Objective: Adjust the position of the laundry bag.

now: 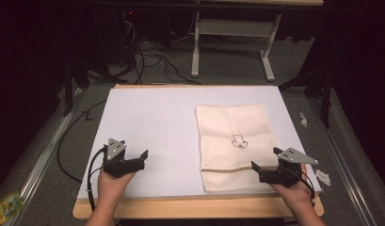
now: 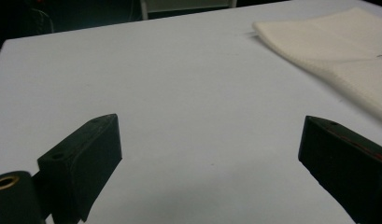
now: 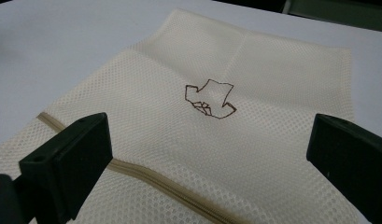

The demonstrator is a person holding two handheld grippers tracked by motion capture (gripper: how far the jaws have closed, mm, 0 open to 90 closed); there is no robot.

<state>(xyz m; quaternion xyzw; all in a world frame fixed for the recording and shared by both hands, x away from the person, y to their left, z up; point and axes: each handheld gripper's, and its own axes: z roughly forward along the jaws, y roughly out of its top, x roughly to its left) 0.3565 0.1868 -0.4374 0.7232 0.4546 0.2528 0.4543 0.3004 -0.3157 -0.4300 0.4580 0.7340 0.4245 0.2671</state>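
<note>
The cream mesh laundry bag (image 1: pixel 235 146) is lying flat at about four o'clock on the white board (image 1: pixel 148 122), its zipper (image 3: pixel 146 177) running across the near end below a small brown embroidered motif (image 1: pixel 238 141). The right gripper (image 1: pixel 265 165) is hovering wide-jawed over the bag's near right edge; the left gripper (image 1: pixel 136 159), equally wide, is waiting over bare board at eight o'clock. A pinch there is likely catching only the top mesh layer, or dragging the slack bag across the smooth board. Beyond twelve o'clock, cables (image 1: pixel 152 59) and a white table frame (image 1: pixel 232 42) are sitting in a dark room.
</note>
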